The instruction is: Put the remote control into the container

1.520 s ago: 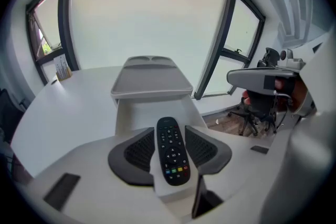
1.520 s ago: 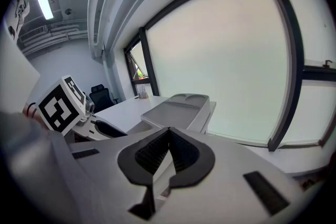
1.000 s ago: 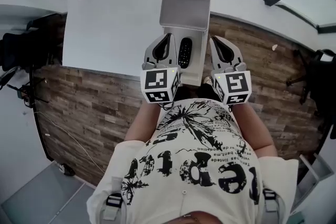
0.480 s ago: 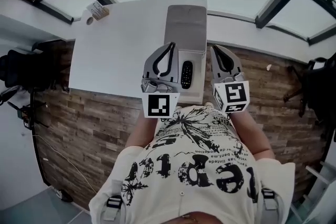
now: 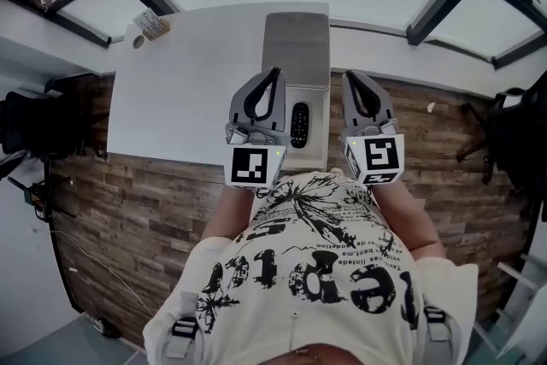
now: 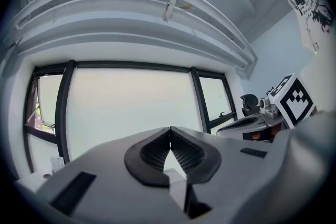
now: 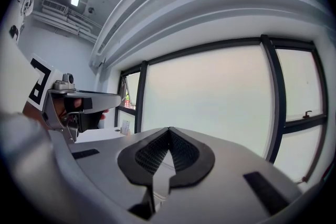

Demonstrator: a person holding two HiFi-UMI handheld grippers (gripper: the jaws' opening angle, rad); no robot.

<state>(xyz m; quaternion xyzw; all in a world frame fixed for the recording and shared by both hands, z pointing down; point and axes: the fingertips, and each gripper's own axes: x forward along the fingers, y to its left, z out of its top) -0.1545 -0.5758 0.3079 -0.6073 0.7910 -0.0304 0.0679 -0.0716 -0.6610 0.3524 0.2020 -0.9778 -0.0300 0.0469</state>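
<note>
**Head view.** The remote control [image 5: 299,124] is a slim black bar with rows of small buttons. It lies lengthwise inside the grey container [image 5: 316,111], which sits at the near edge of the white table [image 5: 179,98]. The remote is between the two tools, just to the right of the left gripper [image 5: 273,74] and a little to the left of the right gripper [image 5: 348,77]. Neither tool touches it. Each tool's jaws are pressed together with nothing in them.

Beyond the tips, the container's lid [image 5: 296,47] stands open. To the left of the left gripper there is a broad stretch of bare table. A small card [image 5: 154,21] and a small round thing [image 5: 136,40] sit at the table's far left corner, well apart from both tools. The right gripper is past the table's right edge, over the wooden floor [image 5: 444,141]. A black chair [image 5: 34,111] stands off to the left of the table.

**Left gripper view.** The two dark ribbed pads meet tip to tip and hold nothing. Straight ahead there is only open room and a wide window [image 6: 131,107] with dark frames. To the right, near at hand, is the marker cube [image 6: 290,102] of the right gripper.

**Right gripper view.** The pads are closed against each other and empty. The same kind of window fills the view ahead. The left gripper shows side-on to the left, with a strip of the white table beyond it.
</note>
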